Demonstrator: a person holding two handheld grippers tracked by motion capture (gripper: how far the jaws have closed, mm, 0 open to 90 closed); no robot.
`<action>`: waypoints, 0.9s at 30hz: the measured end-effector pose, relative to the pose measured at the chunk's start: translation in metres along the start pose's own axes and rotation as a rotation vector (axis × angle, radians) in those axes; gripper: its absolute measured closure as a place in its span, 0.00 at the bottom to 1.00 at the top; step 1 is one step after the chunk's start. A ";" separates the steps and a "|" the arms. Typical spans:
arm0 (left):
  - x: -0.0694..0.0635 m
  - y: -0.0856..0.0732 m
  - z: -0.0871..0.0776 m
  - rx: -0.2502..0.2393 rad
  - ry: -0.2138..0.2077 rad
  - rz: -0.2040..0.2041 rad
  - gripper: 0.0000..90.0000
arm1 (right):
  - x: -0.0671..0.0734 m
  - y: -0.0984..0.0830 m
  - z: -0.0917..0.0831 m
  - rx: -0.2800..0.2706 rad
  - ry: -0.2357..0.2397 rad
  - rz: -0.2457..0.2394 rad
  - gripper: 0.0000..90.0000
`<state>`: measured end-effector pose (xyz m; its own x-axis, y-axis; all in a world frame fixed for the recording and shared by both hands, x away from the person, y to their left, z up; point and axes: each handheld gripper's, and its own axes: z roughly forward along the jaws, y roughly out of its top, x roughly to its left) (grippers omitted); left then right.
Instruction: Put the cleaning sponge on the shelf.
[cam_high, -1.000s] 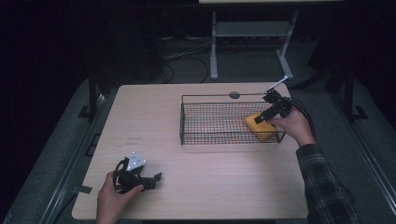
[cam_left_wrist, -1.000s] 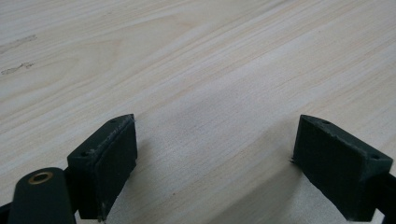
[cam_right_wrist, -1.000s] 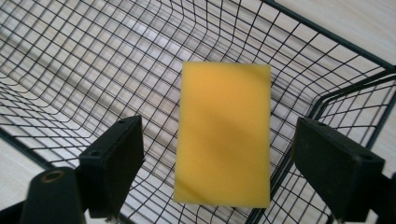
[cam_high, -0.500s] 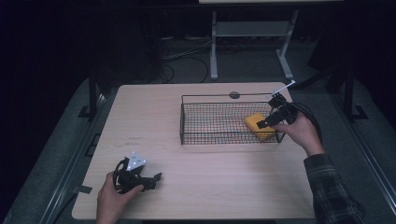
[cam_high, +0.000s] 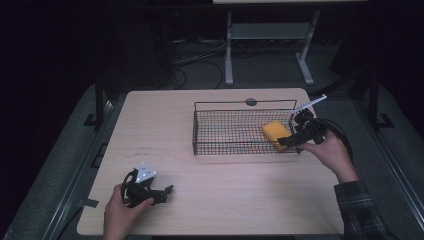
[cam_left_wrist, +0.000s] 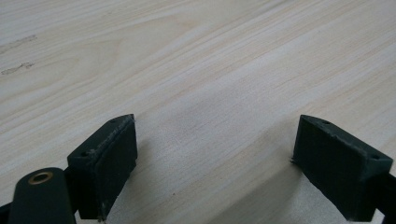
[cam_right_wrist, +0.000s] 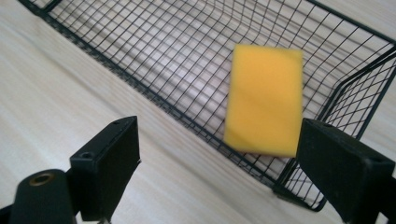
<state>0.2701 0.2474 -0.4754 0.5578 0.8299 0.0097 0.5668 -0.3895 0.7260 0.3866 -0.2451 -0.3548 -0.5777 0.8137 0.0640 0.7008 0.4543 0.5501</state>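
Both tools (cam_high: 165, 190) (cam_high: 283, 142) gape — empty.

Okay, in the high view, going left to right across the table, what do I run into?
Left tongs in the left hand → wire basket → yellow sponge lying in the basket's right end → right tongs, open, at the basket's right end → right hand.

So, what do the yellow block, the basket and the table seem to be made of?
Yellow block: probably foam sponge, with a matte, soft-looking face and no shine. Basket: thin metal wire with a black coating, seen in its open grid of fine rods. Table: pale wood or a wood-look laminate, with long grain lines and a smooth, dull surface; the look cannot settle which.
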 end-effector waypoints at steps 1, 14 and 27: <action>0.000 0.000 0.000 0.000 0.000 0.000 0.14 | 0.001 -0.002 -0.001 0.000 0.000 0.001 0.15; 0.000 0.000 0.000 0.000 0.000 0.000 0.14 | 0.022 -0.036 -0.003 -0.026 0.017 -0.034 0.12; 0.000 0.000 0.000 0.000 0.000 0.001 0.14 | 0.029 -0.073 0.011 -0.057 0.002 -0.050 0.10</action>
<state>0.2701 0.2474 -0.4754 0.5581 0.8297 0.0101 0.5667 -0.3900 0.7258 0.3235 -0.2499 -0.4023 -0.6124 0.7897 0.0373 0.6461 0.4727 0.5992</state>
